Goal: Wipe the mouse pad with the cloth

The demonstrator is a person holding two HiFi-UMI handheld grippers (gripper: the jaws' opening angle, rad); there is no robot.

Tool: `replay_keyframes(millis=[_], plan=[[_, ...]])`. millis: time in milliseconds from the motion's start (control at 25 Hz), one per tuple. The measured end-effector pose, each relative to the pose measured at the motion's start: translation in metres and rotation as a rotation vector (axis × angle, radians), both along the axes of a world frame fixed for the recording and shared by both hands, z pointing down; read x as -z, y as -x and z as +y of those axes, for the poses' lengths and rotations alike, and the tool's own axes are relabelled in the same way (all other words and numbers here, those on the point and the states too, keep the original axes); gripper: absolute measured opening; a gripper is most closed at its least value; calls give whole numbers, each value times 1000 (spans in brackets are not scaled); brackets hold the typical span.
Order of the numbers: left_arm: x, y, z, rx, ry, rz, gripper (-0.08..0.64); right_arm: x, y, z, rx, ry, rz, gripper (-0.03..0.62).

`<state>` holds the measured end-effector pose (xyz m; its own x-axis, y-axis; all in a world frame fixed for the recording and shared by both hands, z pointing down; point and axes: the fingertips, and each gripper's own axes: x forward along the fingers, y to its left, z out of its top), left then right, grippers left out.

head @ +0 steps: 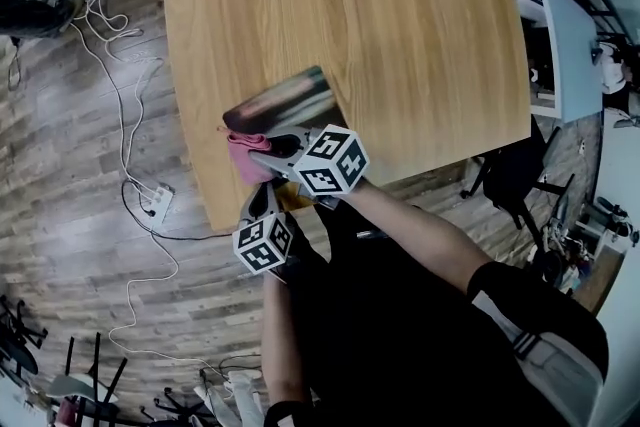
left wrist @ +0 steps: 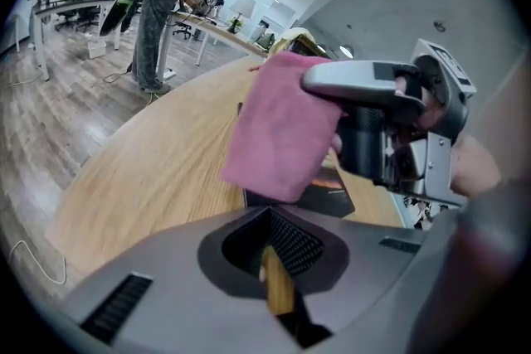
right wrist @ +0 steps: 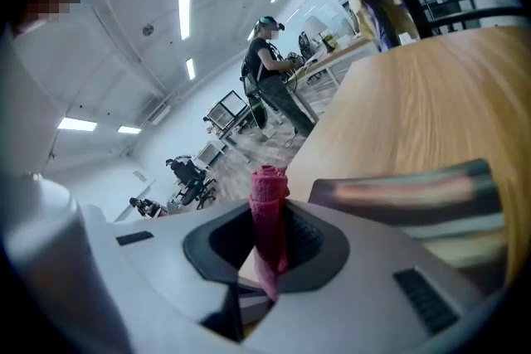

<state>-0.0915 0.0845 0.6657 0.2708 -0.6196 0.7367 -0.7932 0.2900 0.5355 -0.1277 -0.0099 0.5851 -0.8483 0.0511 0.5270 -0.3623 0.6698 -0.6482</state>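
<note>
The right hand-held gripper [right wrist: 267, 215] is pinching the pink cloth [right wrist: 268, 193] at the tabletop's [head: 380, 15] near edge, right against the mouse pad [head: 285, 103]. The cloth is covering part of the pad, and the pad's surface is showing only as a blur. The left hand-held gripper [left wrist: 278, 282] is hanging just behind, its jaws pressed almost together around nothing, with only a slit of wood showing between them.

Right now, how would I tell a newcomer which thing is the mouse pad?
Start at the large light wooden table and go to its near left corner. A dark, glossy rectangular mouse pad lies flat there, just beyond the pink cloth pinched in the right gripper. It is the only dark sheet on the wood.
</note>
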Motion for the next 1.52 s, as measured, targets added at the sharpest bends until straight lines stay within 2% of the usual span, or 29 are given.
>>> replay_keyframes(millis=[120,280,600,960,1520], plan=[[0,0,0,-6,0,-2,23,-36,11,5,5,41,56,66],[-1,2,0,1,-1,-2,23,-68,11,1,25,-2,178,66],[-1,4,3,-2,18,-2,23,-79,-9,-9,22,-22,249,66],[-2,8,3,5,32,11,23,-82,-68,-42,-20,-88,321,67],[-3,7,2,-26,56,-9,23,-84,-189,-97,-227,-129,433,67]])
